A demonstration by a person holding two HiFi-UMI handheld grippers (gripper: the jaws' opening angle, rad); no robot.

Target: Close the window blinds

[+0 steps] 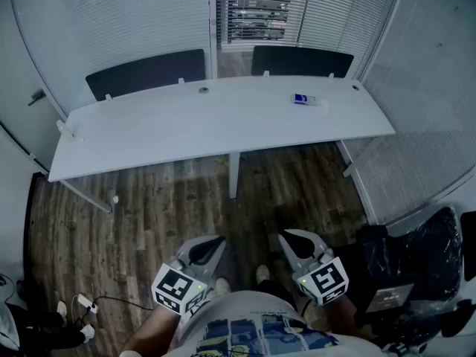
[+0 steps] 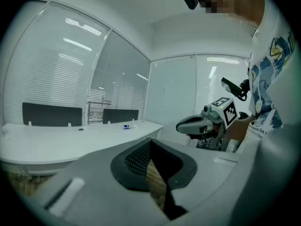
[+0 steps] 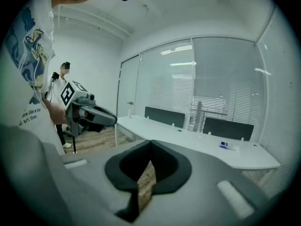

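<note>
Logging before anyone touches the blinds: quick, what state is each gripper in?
Left gripper: jaws closed, holding nothing.
Right gripper: jaws closed, holding nothing.

Small blue-and-white item [image 1: 303,100] on the desk [image 1: 186,129], too tiny for a name; tops of the blinds [image 1: 134,13] beyond the upper edge.

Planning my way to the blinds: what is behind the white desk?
Two dark panels stand along the desk's far edge, then the blinds on the glass wall. The panels hide the blinds' lower ends.

Head view steeply down, both gripper views low, all sharing the desk [image 1: 223,125]
</note>
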